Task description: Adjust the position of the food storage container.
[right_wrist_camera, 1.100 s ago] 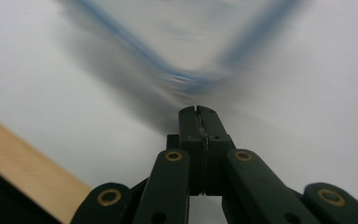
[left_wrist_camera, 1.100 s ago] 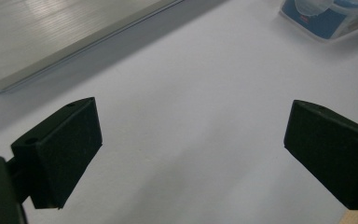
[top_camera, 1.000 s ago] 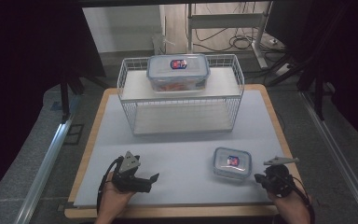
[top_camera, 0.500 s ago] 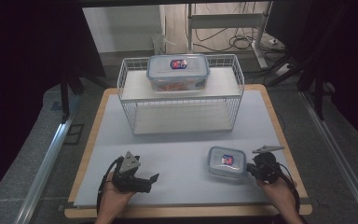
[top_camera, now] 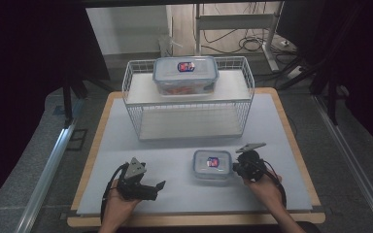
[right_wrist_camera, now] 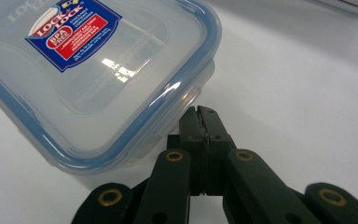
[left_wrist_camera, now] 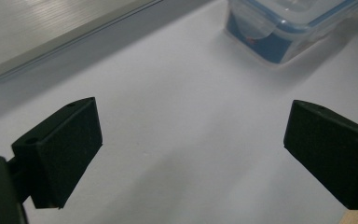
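A small clear container with a blue-rimmed lid and a red and blue label lies on the white mat, front centre-right. My right gripper is shut, and its tips rest against the container's right side. In the right gripper view the closed jaws meet the small container just below the lid rim. My left gripper stands open at the front left, pointing right, with nothing between its jaws. The small container lies well beyond them.
A white wire basket shelf stands at the back of the mat, with a larger blue-rimmed container on top. The wooden table edge runs along the front. A metal rail lies on the floor at left.
My right gripper has moved left up to the small container, and the container has slid left across the mat. The left gripper has stayed in place.
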A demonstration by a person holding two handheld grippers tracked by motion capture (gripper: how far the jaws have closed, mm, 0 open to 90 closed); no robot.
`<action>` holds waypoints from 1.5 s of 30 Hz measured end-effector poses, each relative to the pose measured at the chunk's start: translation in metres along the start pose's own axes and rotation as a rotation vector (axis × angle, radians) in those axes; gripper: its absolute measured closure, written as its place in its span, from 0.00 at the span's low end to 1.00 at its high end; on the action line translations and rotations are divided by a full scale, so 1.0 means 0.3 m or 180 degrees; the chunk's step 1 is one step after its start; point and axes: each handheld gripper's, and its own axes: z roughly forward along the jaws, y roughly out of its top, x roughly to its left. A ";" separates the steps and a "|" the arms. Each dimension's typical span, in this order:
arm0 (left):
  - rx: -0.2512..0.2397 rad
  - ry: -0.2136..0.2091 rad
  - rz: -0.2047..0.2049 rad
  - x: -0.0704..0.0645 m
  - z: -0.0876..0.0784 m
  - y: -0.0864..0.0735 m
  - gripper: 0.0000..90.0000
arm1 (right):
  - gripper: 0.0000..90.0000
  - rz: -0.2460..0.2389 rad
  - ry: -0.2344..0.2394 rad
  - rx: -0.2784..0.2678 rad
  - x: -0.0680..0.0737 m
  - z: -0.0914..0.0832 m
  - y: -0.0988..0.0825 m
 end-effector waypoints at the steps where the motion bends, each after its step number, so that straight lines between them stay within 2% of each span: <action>1: 0.0002 -0.0002 -0.0006 0.000 0.000 0.000 0.05 | 0.99 -0.0025 0.0021 -0.0002 0.010 0.007 0.007; 6: 0.0010 -0.0033 -0.0074 0.006 -0.001 -0.001 0.05 | 0.99 -0.0122 0.0112 -0.0023 0.057 0.032 0.034; 9: 0.0029 -0.0025 -0.0117 0.011 -0.001 -0.001 0.05 | 0.98 -0.0163 0.0130 -0.0027 0.067 0.043 0.035; 15: 0.0126 -0.0080 -0.0274 0.030 0.012 -0.002 0.05 | 0.93 -0.0172 0.0148 -0.0144 0.033 0.013 0.016; 18: 0.0168 -0.0055 -0.0283 0.029 0.016 0.004 0.07 | 0.89 -0.0139 0.0182 -0.0222 0.013 -0.014 0.010; 20: 0.0155 -0.0067 -0.0318 0.029 0.016 0.009 0.10 | 0.85 -0.0141 0.0213 -0.0251 0.000 -0.026 0.005; 23: 0.0115 -0.0155 -0.0404 0.034 0.016 0.015 0.15 | 0.79 -0.0144 0.0261 -0.0247 -0.010 -0.034 0.001; 28: 0.0128 -0.0207 -0.0398 0.037 0.027 0.027 0.19 | 0.66 -0.0172 0.0366 -0.0294 -0.021 -0.045 -0.003; 34: 0.0130 -0.0273 -0.0331 0.027 0.052 0.059 0.23 | 0.56 -0.0031 0.0498 -0.0341 -0.040 -0.054 -0.004; 38: 0.0103 -0.0345 -0.0325 0.026 0.070 0.086 0.28 | 0.52 0.0036 0.0611 -0.0407 -0.043 -0.063 0.003; 45: 0.0055 -0.0460 -0.0350 0.027 0.095 0.115 0.32 | 0.49 0.0054 0.0662 -0.0424 -0.033 -0.057 0.015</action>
